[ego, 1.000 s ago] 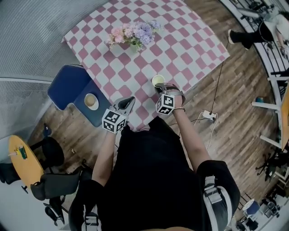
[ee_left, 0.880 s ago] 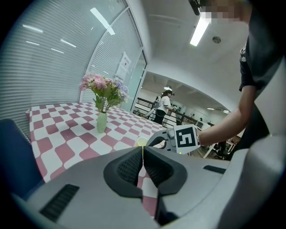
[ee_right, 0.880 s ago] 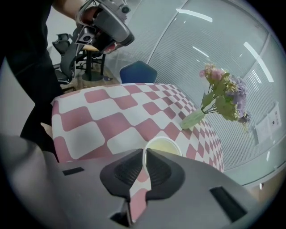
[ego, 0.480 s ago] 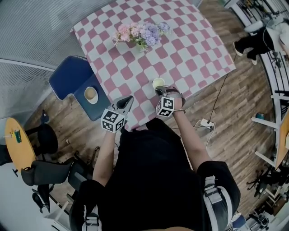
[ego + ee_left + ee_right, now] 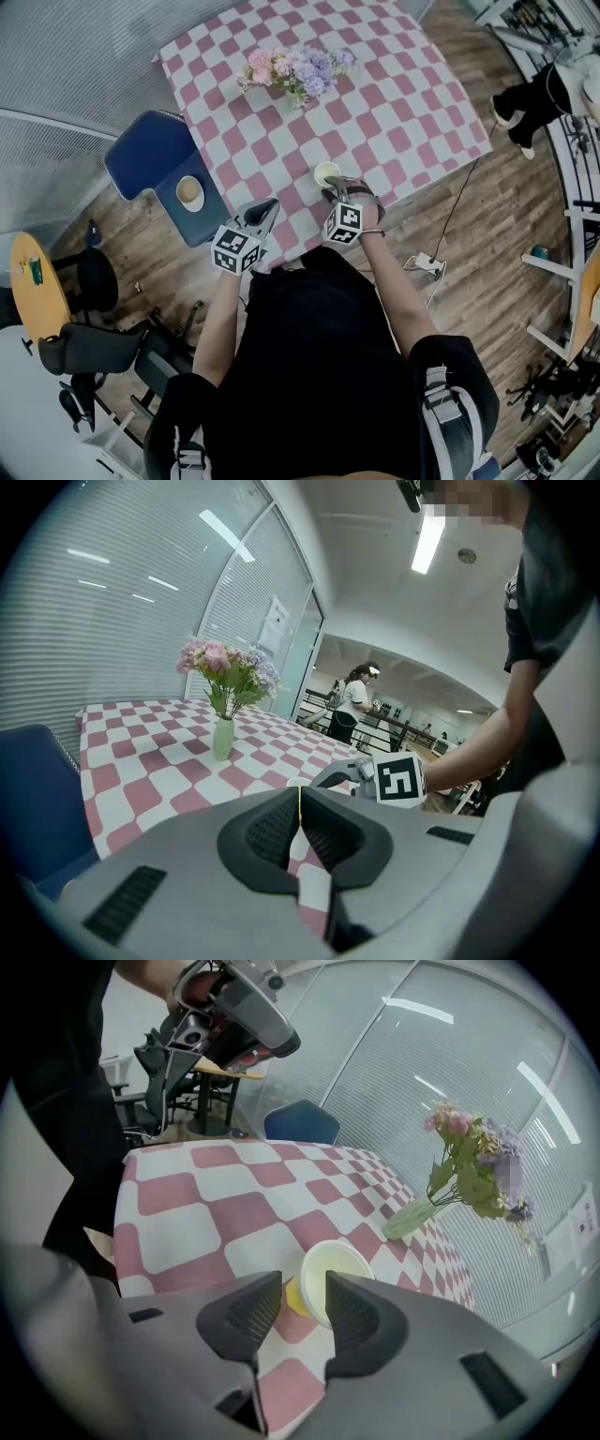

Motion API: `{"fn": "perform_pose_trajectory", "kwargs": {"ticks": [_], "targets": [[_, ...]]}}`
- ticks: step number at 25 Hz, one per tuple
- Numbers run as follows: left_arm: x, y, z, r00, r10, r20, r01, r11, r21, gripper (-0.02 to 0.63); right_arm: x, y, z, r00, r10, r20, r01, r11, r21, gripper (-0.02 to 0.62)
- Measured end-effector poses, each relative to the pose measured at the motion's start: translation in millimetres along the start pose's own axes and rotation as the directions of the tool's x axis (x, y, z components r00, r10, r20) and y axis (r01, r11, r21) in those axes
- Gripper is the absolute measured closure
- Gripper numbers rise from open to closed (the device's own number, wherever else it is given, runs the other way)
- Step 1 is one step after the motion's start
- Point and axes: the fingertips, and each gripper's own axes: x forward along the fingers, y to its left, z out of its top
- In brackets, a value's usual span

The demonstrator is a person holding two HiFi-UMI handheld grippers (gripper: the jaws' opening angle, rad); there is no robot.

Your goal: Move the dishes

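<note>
On the pink-and-white checked table [image 5: 403, 84], close to its near edge: a small yellow cup [image 5: 327, 173] with a pale inside, mouth up as far as can be told, apparently empty. Sits just ahead of the right gripper [image 5: 330, 192], framed in the gap between its jaws in the right gripper view but not pinched. Have just been opening and now stand well apart, pads clear of the cup wall, nothing held. Left gripper [image 5: 265, 211]: pressed fully together on nothing, hovering over the table's near edge, apart from the cup. Off to the left, on the seat of a blue chair [image 5: 141, 164], a small white dish [image 5: 188, 192] with something tan in it; cannot tell what. Of the two dishes, the white one first: low and flat, probably stiff and breakable, hard to get under, so likely best pinched at the rim and kept level for the sake of the contents. Then the cup: probably light, rigid and smooth, hence a little slippery and easy to tip if nudged high up. Best taken with one pad inside and one outside the rim, or across the whole body lower down if the jaws span it. Counted, largest first: one table, one blue chair, one vase of flowers [image 5: 292, 75], two grippers, one white dish, one yellow cup.
</note>
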Motion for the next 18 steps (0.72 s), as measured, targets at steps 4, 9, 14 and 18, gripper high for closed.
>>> {"fn": "perform_pose_trajectory", "kwargs": {"ticks": [4, 9, 14, 18], "targets": [[-2.0, -1.4, 0.5, 1.0, 0.012, 0.004, -0.012, 1.0, -0.001, 0.581, -2.3, -1.8, -1.6, 1.0, -0.009, 0.008, 0.009, 1.0, -0.002, 0.414], [-2.3, -4.5, 1.0, 1.0, 0.021, 0.012, -0.021, 1.0, -0.001, 0.581, -4.7, -2.1, -1.5, 1.0, -0.015, 0.02, 0.015, 1.0, -0.005, 0.41], [-7.7, -6.7, -3.4, 0.999, 0.031, 0.021, -0.031, 0.999, -0.009, 0.581, -6.7, -5.5, 3.9, 0.999, -0.034, 0.032, 0.034, 0.999, -0.007, 0.396], [-18.5, -3.3, -11.3, 0.999, 0.037, 0.022, -0.036, 0.999, -0.022, 0.581, -11.5, -8.2, 16.6, 0.996, -0.066, 0.052, 0.066, 0.998, 0.009, 0.38]]}}
